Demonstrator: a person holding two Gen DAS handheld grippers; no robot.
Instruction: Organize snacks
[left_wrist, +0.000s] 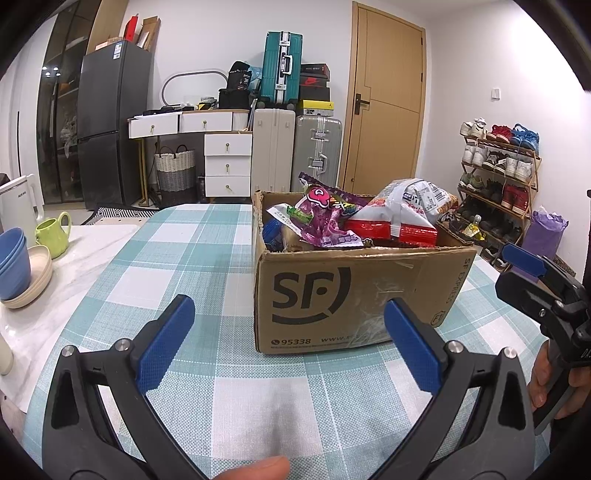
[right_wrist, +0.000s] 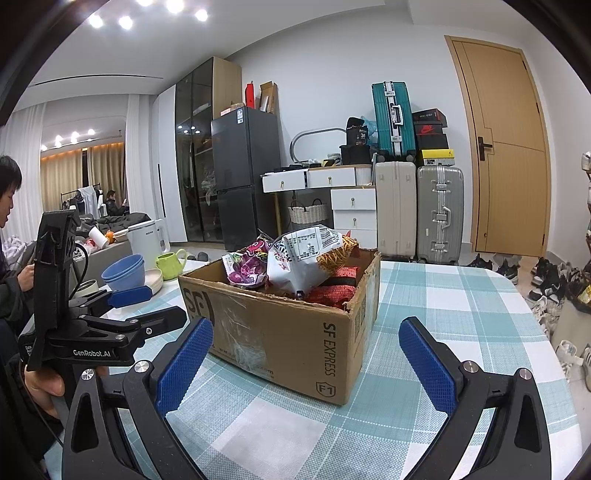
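The box (left_wrist: 354, 295) stands on the table (left_wrist: 192, 266), on a teal-and-white checked cloth (right_wrist: 436, 332), its flaps up and snacks heaped above the rim: a purple bag (left_wrist: 325, 218), a white bag (left_wrist: 417, 201) and a red pack (left_wrist: 391, 229) under them. What lies deeper in the box is hidden.

The left tongs (left_wrist: 288, 343) hover just before the box's printed side, spread wide and holding nothing. The right tongs (right_wrist: 306, 362) hover at the box's near corner, equally wide and empty. A hand (left_wrist: 554, 376) grips the right tool at the edge of the left view.

On the bare marbled part of the table, left of the cloth, stand stacked blue bowls (left_wrist: 13, 266) on a cream dish, a green mug (left_wrist: 55, 232) and a white kettle (left_wrist: 20, 201).

Behind the table are a dark fridge (left_wrist: 110, 122), white drawers (left_wrist: 227, 162), a woven basket (left_wrist: 175, 168), three suitcases (left_wrist: 282, 70), a wooden door (left_wrist: 384, 99) and a shoe rack (left_wrist: 498, 170). A small bottle (left_wrist: 473, 226) seems to sit beyond the box's right side; its footing is unclear.
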